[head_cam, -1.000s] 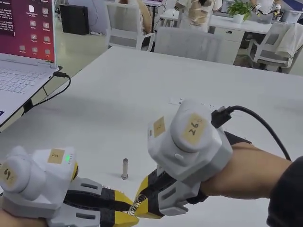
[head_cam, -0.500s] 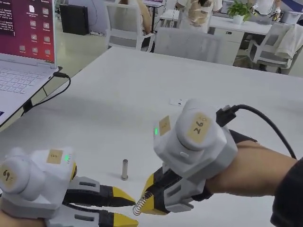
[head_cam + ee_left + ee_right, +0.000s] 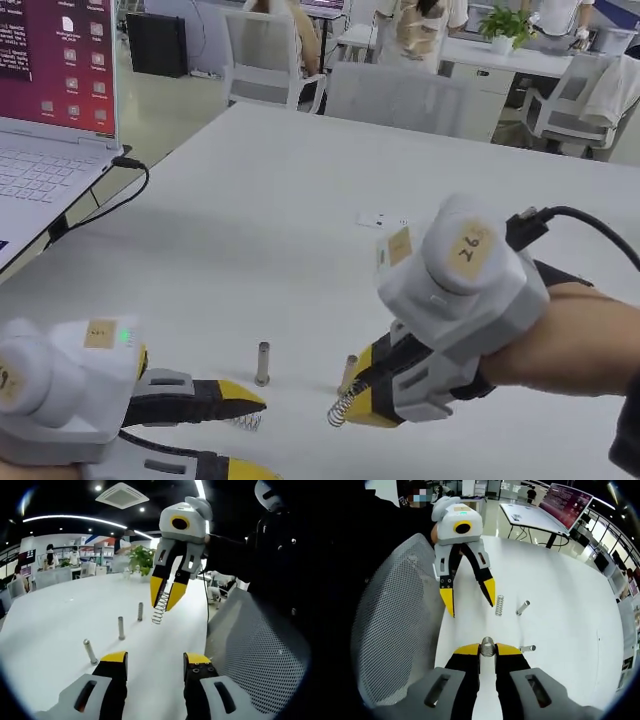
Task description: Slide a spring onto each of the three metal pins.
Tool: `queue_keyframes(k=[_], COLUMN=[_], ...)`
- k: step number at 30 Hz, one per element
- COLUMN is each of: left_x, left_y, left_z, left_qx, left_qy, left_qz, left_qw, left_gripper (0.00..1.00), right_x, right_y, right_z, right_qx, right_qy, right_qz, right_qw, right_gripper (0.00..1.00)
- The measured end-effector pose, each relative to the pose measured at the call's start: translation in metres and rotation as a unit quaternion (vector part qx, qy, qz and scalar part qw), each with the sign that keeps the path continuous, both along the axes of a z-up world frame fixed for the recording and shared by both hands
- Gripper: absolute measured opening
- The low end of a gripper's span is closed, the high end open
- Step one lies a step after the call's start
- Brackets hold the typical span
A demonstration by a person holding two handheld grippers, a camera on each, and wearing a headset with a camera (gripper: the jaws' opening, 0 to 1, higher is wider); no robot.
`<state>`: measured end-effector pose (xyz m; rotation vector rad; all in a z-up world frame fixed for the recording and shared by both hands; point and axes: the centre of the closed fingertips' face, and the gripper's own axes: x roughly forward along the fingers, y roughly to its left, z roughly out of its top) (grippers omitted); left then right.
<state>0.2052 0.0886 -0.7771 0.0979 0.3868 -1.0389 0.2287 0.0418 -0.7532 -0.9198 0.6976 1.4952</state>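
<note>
My right gripper (image 3: pixel 352 408) is shut on a spring (image 3: pixel 342 404), which sticks out of its yellow tips just above the white table (image 3: pixel 250 230). Its own view has the spring (image 3: pixel 488 646) end-on between the jaws. One metal pin (image 3: pixel 263 362) stands upright on the table, and a second pin (image 3: pixel 348 373) stands right beside the right gripper's tips. My left gripper (image 3: pixel 262 438) is open at the bottom left, with a loose spring (image 3: pixel 247 421) lying on the table by its upper tip. The left gripper view has three bare pins (image 3: pixel 121 627) in a row and the held spring (image 3: pixel 160 607) above them.
An open laptop (image 3: pixel 50 100) with a black cable (image 3: pixel 120 190) sits at the table's left edge. A small white slip (image 3: pixel 380 218) lies mid-table. Office chairs (image 3: pixel 400 95) stand beyond the far edge, and a grey mesh chair (image 3: pixel 395 615) is behind the grippers.
The right gripper has drawn away to the right with the spring, from beside the left gripper's tips to next to a pin. The left gripper has sunk lower and left.
</note>
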Motion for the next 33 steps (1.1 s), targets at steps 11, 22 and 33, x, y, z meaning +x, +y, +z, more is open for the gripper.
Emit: queue_keyframes(k=[11,22,33], left_x=[0.007,0.01,0.012], left_y=[0.014,0.022,0.032], left_z=[-0.001,-0.002,-0.003], left_qx=[-0.002,-0.005,-0.007], left_qy=[0.001,-0.001,-0.001], left_qz=[0.045,0.068,0.082], left_qw=[0.999,0.9977,0.9966], left_gripper=[0.59,0.68,0.73], right_x=[0.026,0.051,0.073], right_y=[-0.015,-0.018,-0.013], right_z=[0.001,0.003,-0.003], right_qx=[-0.009,-0.024,-0.058], right_qy=[-0.016,-0.034,-0.064], right_qz=[-0.03,-0.042,-0.032], right_qw=[0.9994,0.9982,0.9957], right_gripper=[0.08,0.08,0.08])
